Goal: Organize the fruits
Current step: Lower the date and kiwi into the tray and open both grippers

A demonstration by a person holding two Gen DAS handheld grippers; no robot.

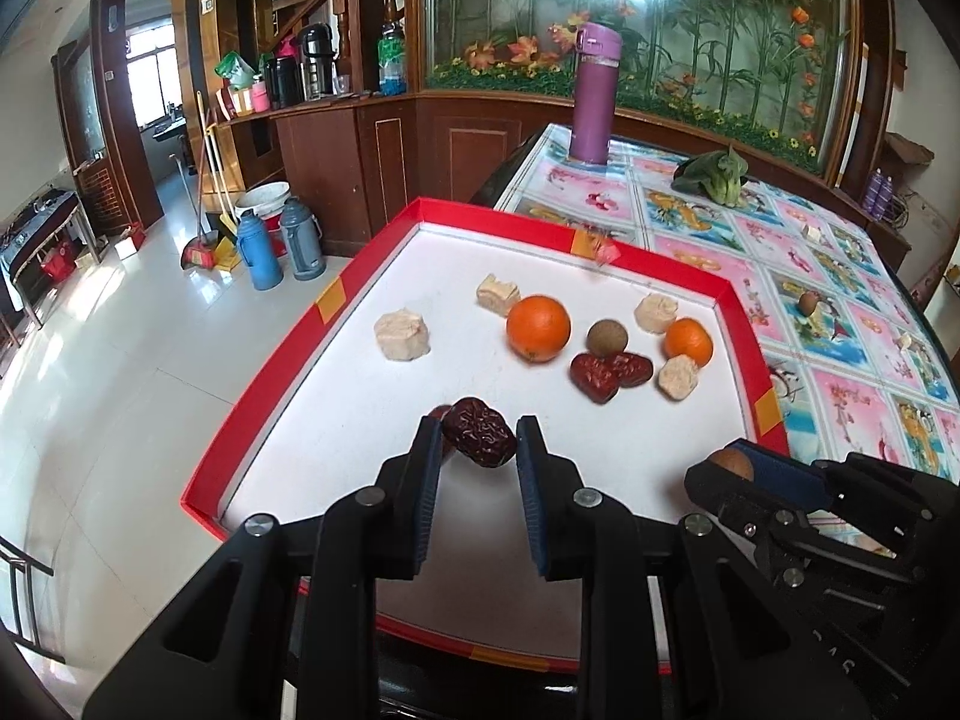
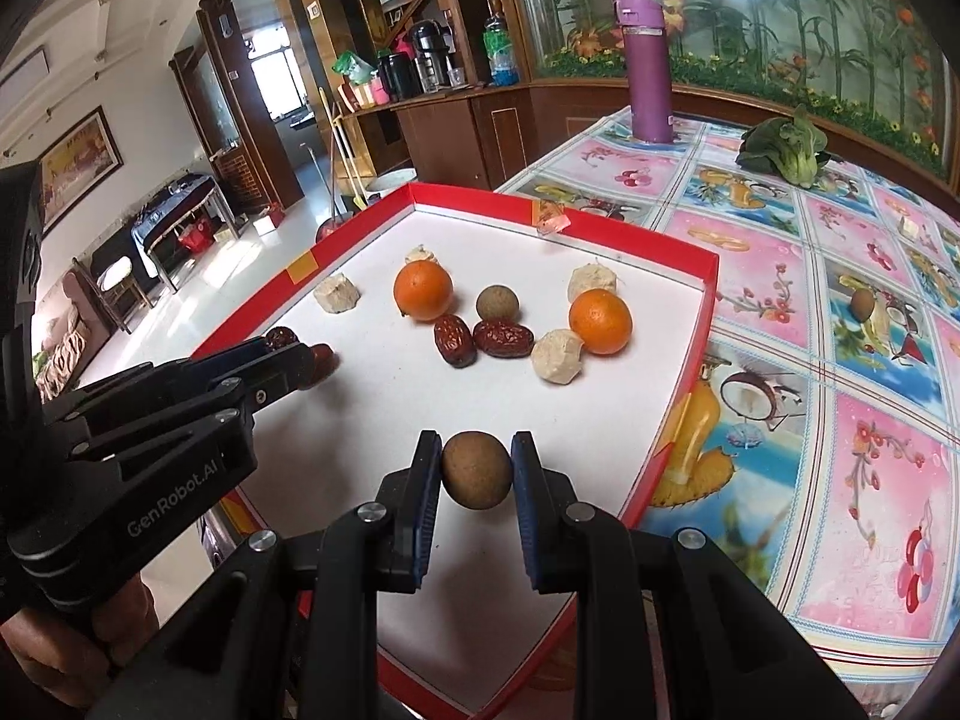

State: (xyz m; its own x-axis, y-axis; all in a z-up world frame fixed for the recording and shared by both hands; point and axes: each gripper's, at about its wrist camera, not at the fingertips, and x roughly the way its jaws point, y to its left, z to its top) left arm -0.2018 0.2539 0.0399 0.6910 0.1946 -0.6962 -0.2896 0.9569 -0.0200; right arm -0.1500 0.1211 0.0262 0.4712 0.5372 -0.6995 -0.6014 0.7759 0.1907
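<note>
Left gripper: jaws closed on a wrinkled dark-red dried date, held just above the white floor of the red-rimmed cardboard tray.
Right gripper: jaws closed on a round brown longan — over the tray's near right corner.
Remaining fruit: oranges, dates and a longan, clustered mid-tray.
Risk: the smooth longan is pinched at its widest — a shift of grip could squirt it onto the bench.

Round brown fruit between right hand-held gripper pads, above red-rimmed tray.

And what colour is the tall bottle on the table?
Purple; the bottle shows best in the right wrist view.
</note>
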